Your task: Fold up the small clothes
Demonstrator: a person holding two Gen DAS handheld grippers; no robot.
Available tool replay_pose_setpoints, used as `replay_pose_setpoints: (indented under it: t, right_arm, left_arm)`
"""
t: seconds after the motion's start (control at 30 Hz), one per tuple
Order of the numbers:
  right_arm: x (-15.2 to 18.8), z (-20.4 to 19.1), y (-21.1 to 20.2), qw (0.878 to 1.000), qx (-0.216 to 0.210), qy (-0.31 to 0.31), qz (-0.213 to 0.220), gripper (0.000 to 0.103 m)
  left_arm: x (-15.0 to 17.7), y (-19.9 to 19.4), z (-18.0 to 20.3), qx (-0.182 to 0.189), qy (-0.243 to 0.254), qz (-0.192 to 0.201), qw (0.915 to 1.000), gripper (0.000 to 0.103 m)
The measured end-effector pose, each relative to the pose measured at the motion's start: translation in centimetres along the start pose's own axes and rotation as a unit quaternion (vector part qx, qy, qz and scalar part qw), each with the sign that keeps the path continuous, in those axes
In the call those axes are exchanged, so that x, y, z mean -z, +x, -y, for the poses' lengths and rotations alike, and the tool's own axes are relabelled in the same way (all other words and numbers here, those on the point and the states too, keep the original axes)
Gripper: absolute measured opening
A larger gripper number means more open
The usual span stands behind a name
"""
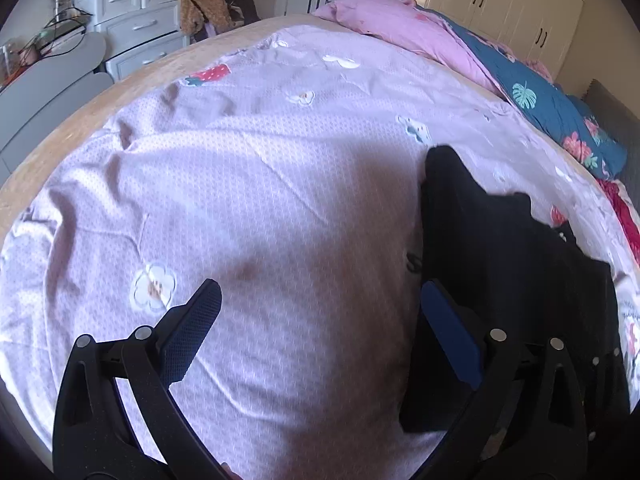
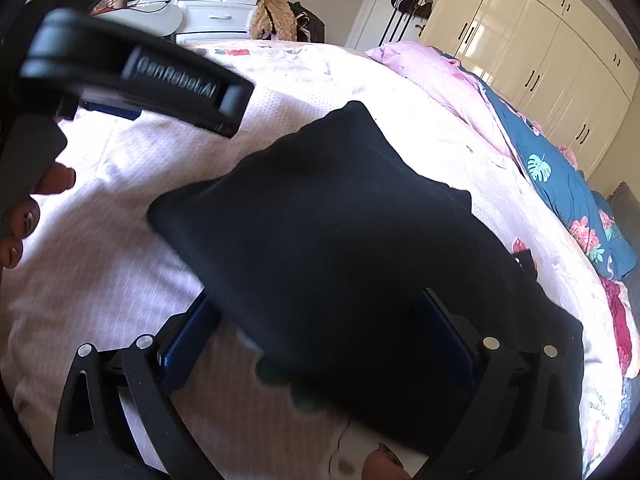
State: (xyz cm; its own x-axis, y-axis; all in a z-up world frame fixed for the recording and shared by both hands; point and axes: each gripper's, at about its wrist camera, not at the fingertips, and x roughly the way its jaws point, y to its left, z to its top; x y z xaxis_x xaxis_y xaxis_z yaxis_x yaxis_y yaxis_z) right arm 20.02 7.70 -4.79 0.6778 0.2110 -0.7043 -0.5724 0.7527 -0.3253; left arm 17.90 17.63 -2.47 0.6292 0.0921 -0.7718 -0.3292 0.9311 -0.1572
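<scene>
Bedroom with white wardrobes (image 2: 540, 48), lilac flowered bedsheet (image 1: 248, 168) as work surface, black garment (image 2: 340, 248) lay folded on it, right gripper (image 2: 316, 332) spread wide around its near edge, left gripper (image 1: 320, 312) open over bare sheet, garment just beside its right finger.

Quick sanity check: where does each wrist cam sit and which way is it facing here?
Left wrist: on the left hand-held gripper, open, facing across the lilac bedsheet; black garment at right.
Right wrist: on the right hand-held gripper, open over the black garment; left hand shows.
Shared: garment, sheet, white drawers, wardrobe.
</scene>
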Motion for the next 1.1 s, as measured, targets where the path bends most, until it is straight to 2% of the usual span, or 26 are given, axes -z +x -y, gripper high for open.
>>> replay_pose_setpoints:
  t: [0.23,0.27,0.3,0.33,0.37,0.4,0.47,0.5,0.53,0.63,0.83,0.87,0.93,0.97,1.0,1.07,1.1]
  right_arm:
    - [-1.4,0.6,1.6,1.000,0.016,-0.009,0.009,0.093]
    - [-1.4,0.9,1.4,1.000,0.018,-0.006,0.018,0.089]
    - [-1.4,1.1,1.1,1.000,0.012,-0.002,0.025,0.078]
    - [-1.4,1.4,0.8,0.999,0.004,0.003,0.032,0.071]
    - [-1.2,1.7,0.2,0.999,0.002,0.007,0.043,0.068]
    - [-1.1,1.9,-0.1,0.999,0.002,0.008,0.052,0.060]
    - [-0.8,2.3,-0.9,0.998,-0.011,0.010,0.069,0.042]
    - [-0.6,2.4,-1.3,0.997,-0.022,0.012,0.075,0.025]
    - [-0.5,2.5,-1.7,0.996,-0.031,0.015,0.080,0.019]
    - [-0.3,2.9,-2.7,0.995,-0.033,0.023,0.090,0.011]
    - [0.3,4.1,-4.2,0.993,-0.031,0.040,0.105,0.008]
    - [0.4,4.4,-4.5,0.993,-0.031,0.044,0.108,0.008]
    - [1.0,4.8,-5.2,0.992,-0.029,0.053,0.112,0.007]
    - [1.2,5.2,-5.6,0.991,-0.028,0.058,0.113,0.007]
    - [1.4,5.6,-5.7,0.991,-0.027,0.062,0.113,0.007]
    - [2.0,6.4,-6.4,0.991,-0.024,0.074,0.113,0.007]
    - [2.3,6.8,-6.7,0.990,-0.021,0.081,0.114,0.007]
  left_arm:
    - [-3.6,1.7,1.4,0.040,-0.016,0.001,0.9991,0.094]
    - [-4.0,2.3,1.8,0.047,-0.015,-0.005,0.9988,0.094]
    - [-4.3,2.7,2.1,0.052,-0.013,-0.010,0.9985,0.094]
    - [-4.5,3.3,2.5,0.061,-0.010,-0.020,0.9979,0.094]
    - [-4.6,3.7,2.7,0.065,-0.009,-0.027,0.9975,0.094]
    - [-4.7,4.2,2.9,0.073,-0.013,-0.036,0.9966,0.094]
    - [-4.5,4.8,3.1,0.085,-0.025,-0.046,0.9950,0.094]
    - [-4.5,5.0,3.2,0.096,-0.030,-0.051,0.9937,0.094]
    - [-4.5,5.2,3.5,0.108,-0.034,-0.055,0.9921,0.094]
    - [-4.6,5.5,4.7,0.122,-0.031,-0.062,0.9901,0.094]
    - [-4.4,5.8,7.0,0.145,-0.030,-0.067,0.9868,0.093]
    - [-4.4,5.5,7.6,0.148,-0.023,-0.064,0.9866,0.089]
    - [-4.3,5.0,8.7,0.157,-0.015,-0.058,0.9857,0.071]
    - [-4.3,4.7,9.1,0.167,-0.015,-0.058,0.9842,0.055]
    - [-4.4,4.5,9.7,0.176,-0.016,-0.058,0.9825,0.043]
    - [-4.5,3.5,11.2,0.179,0.000,-0.047,0.9827,0.036]
    - [-4.5,3.1,11.8,0.179,0.007,-0.042,0.9830,0.029]
